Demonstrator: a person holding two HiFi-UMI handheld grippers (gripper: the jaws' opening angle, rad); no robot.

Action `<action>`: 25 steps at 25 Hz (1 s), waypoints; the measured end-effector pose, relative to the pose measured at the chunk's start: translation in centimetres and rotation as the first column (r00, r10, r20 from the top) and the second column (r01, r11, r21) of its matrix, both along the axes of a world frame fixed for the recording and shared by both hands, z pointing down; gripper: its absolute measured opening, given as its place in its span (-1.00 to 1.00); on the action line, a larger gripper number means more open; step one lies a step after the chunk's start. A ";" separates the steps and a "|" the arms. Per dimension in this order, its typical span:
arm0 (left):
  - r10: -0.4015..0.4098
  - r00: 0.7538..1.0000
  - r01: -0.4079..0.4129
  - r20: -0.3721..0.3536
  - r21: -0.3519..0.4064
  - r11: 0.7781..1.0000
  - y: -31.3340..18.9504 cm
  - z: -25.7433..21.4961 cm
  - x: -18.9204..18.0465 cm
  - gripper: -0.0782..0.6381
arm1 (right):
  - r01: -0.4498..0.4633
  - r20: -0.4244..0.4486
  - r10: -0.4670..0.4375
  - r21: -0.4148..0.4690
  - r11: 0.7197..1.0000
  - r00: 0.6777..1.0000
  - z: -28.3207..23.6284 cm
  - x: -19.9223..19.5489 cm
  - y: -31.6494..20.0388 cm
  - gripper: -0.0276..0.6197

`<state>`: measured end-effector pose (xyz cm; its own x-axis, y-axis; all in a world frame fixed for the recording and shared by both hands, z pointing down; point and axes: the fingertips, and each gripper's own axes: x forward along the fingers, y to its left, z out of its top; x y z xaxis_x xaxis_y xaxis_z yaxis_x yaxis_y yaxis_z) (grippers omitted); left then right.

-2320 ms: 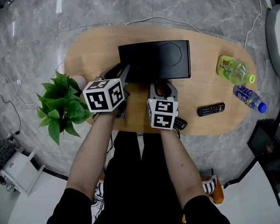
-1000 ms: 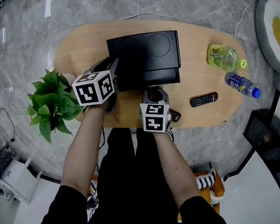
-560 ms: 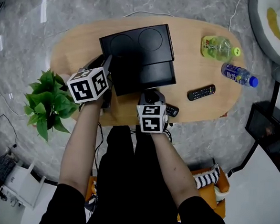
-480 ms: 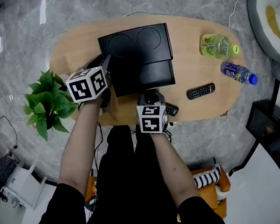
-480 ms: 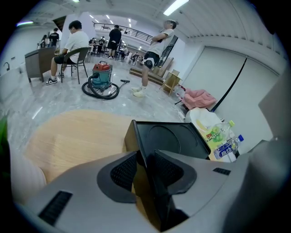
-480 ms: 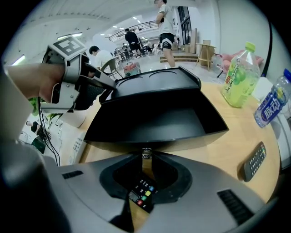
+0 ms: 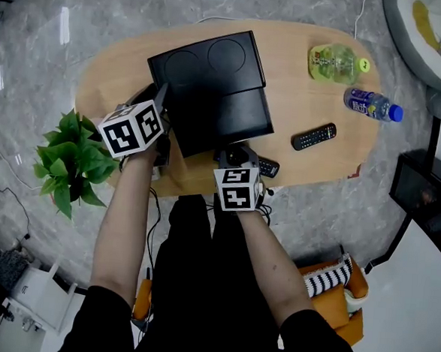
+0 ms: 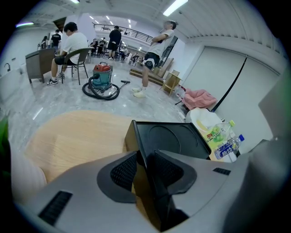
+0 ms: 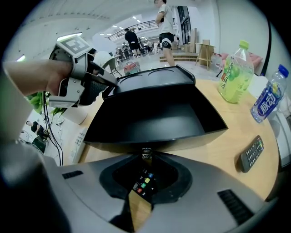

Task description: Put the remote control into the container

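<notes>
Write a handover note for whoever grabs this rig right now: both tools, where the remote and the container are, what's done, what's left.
Left tool: shut on the left wall of the black container, apparently steadying it.
Right tool: shut on the remote control, which is just outside the container's near wall.
Done: the remote is gripped and at the container.
Left: carry it over the near wall, release it inside, then take both tools away.
Note: a second remote lies on the table to the right of the container, with no tool on it.
</notes>
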<state>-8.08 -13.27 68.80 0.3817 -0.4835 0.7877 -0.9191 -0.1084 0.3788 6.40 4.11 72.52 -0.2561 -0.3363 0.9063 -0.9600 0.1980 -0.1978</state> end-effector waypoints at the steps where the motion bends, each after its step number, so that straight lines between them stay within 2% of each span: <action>1: 0.001 1.000 -0.001 0.003 0.002 1.000 0.0 0.0 0.0 -0.43 | -0.003 -0.001 0.003 0.003 1.000 1.000 0.0 0.1 0.0 -0.69; 9: 0.021 1.000 -0.021 0.007 0.019 1.000 -0.1 -0.1 0.2 -0.43 | -0.030 0.005 0.030 0.043 0.999 1.000 -1.1 0.9 0.5 -0.68; 12: 0.043 0.998 -0.044 0.052 0.025 0.999 0.2 -0.2 -0.2 -0.43 | -0.069 -0.002 0.069 0.077 0.995 0.998 -2.4 1.7 0.9 -0.68; 14: 0.054 0.995 -0.058 0.084 0.046 0.997 0.3 -0.9 -0.3 -0.43 | -0.100 -0.003 0.101 0.102 0.990 0.995 -3.6 2.3 1.1 -0.69; 17: 0.072 0.993 -0.081 0.092 0.099 0.992 0.2 -3.3 0.2 -0.43 | -0.144 -0.001 0.146 0.143 0.979 0.989 -5.7 2.9 1.1 -0.69; 20: 0.113 0.991 -0.123 0.072 0.157 0.980 0.2 -6.4 1.5 -0.43 | -0.176 -0.019 0.186 0.243 0.954 0.982 -8.9 4.0 0.4 -0.69; 23: 0.135 0.991 -0.133 0.009 0.244 0.961 0.6 -10.7 2.4 -0.46 | -0.194 -0.017 0.217 0.384 0.903 0.976 -13.5 5.2 -0.5 -0.69; 25: 0.148 0.988 -0.130 -0.034 0.317 0.940 1.3 -14.4 2.5 -0.52 | -0.203 0.006 0.225 0.454 0.868 0.974 -16.8 5.7 -0.6 -0.69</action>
